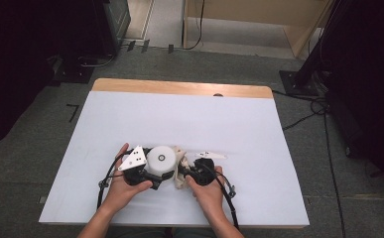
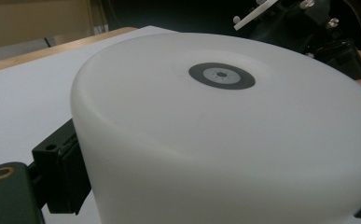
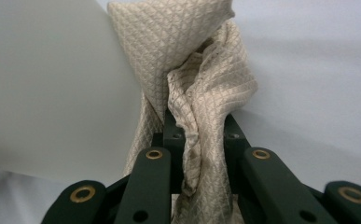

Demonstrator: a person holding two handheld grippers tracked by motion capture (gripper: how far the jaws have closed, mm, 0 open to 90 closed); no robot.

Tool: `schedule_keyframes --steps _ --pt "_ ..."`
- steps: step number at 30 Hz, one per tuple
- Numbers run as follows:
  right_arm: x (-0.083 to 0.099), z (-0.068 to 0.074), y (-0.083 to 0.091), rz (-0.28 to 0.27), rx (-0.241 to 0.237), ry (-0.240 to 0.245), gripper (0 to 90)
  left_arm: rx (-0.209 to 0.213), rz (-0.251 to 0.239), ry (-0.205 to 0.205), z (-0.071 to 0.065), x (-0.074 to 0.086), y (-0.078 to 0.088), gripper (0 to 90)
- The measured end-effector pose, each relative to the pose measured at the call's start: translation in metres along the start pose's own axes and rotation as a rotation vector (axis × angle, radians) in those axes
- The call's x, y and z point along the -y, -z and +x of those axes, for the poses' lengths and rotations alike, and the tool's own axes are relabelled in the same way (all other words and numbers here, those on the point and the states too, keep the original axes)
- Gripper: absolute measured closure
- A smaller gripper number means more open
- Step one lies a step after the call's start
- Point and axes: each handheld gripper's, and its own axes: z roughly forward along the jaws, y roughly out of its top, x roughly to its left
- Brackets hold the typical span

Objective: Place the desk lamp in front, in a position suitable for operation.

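Low in the centre of the high view, I am clamping my left gripper [image 1: 155, 179] around a white round container [image 1: 160, 158] while my right gripper [image 1: 183, 174] is pinching a beige cloth [image 3: 201, 93] against its side.

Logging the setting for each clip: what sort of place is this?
Probably a lab or recording studio: a table under a plain white cover, on grey carpet, with dark stands and loose cables on the floor around it.
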Motion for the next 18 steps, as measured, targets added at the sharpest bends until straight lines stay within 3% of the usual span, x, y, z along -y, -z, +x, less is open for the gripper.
schedule_keyframes --steps 7,10,14,18 --pt "-0.004 -0.009 0.003 -0.015 0.014 -0.015 78.2 -0.057 0.005 -0.002 -0.005 -0.007 0.009 0.0" --pt "-0.005 -0.011 0.005 -0.021 0.018 -0.021 78.2 -0.093 -0.004 0.031 -0.011 -0.011 0.012 0.0" --pt "-0.007 -0.015 0.008 -0.031 0.026 -0.029 78.2 -0.18 0.0 0.09 -0.021 -0.011 0.01 0.0" --pt "-0.009 -0.017 0.011 -0.04 0.032 -0.037 78.3 -0.3 -0.007 0.136 -0.034 -0.012 0.007 0.0"
